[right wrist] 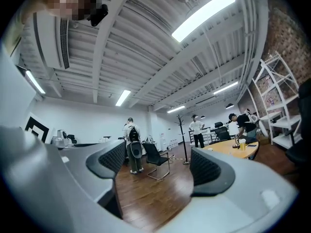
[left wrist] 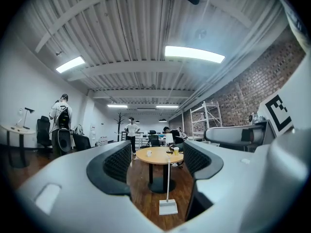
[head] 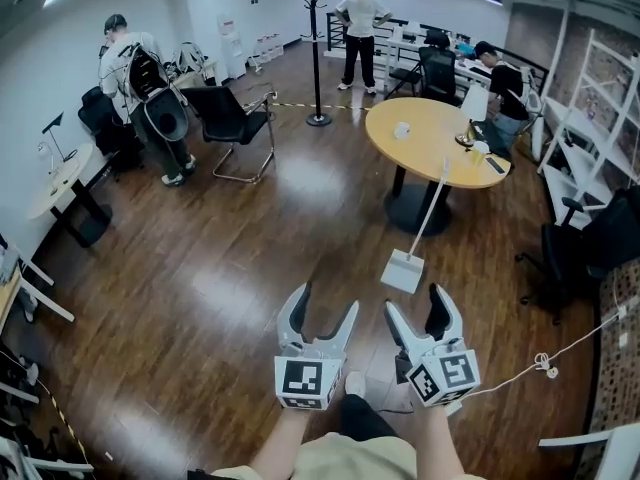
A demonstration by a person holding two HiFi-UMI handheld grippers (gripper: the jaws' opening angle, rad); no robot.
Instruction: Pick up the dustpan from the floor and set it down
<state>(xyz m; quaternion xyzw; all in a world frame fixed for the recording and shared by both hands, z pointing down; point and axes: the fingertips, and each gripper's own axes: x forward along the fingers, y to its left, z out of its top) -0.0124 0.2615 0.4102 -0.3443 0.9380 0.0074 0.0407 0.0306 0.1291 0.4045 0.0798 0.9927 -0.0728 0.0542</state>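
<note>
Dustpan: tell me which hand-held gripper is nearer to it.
Right. The right hand-held gripper sits just short of the dustpan, almost in line with it; the left hand-held gripper is alongside, further off to the left. Neither touches it.

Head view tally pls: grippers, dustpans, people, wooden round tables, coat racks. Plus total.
grippers: 2 (left gripper, right gripper)
dustpan: 1
people: 3 (person with backpack, person standing, person bent at the table)
wooden round table: 1
coat rack: 1
total: 8
</note>
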